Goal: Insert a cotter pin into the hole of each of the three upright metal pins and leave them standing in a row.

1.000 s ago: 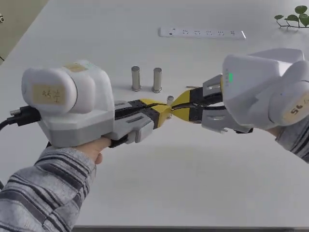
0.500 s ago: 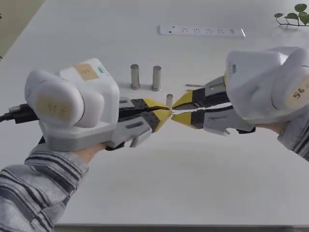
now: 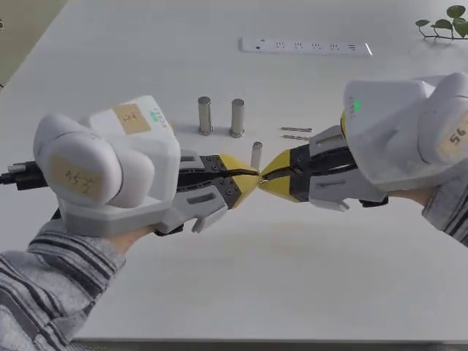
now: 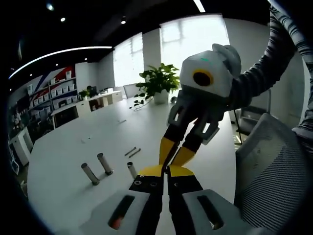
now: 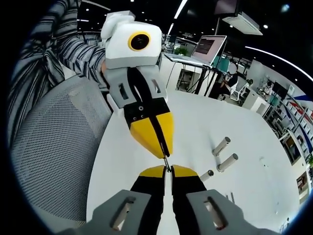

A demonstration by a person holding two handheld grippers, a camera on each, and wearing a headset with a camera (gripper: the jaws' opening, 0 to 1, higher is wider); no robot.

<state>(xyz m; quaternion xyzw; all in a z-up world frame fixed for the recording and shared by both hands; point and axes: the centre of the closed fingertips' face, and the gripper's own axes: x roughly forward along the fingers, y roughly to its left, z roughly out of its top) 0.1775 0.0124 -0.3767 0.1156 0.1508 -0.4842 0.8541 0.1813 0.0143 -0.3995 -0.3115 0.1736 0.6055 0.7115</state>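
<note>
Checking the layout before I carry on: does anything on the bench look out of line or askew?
One thing: the third metal pin stands upright but forward of the line of the other two pins. Two cotter pins lie flat beside them; nothing looks spilled or damaged.

Head view: set high on the person's side of the white table [image 3: 219, 285], facing forward and down. Left gripper [image 3: 252, 174] and right gripper [image 3: 268, 174] sit close under it, tips meeting mid-frame.

Left gripper view: low over the tabletop, looking along its own jaws straight into the right gripper [image 4: 170, 157], very near. Windows and a potted plant [image 4: 159, 83] lie far behind.

Right gripper view: opposite heading, facing the left gripper [image 5: 165, 151] at close range, with a mesh chair [image 5: 54, 147] beyond.

Shared ground: the three metal pins [image 3: 238, 118] appear in all views, off to the left in the left gripper view [image 4: 104, 164] and off to the right in the right gripper view [image 5: 228, 162].
</note>
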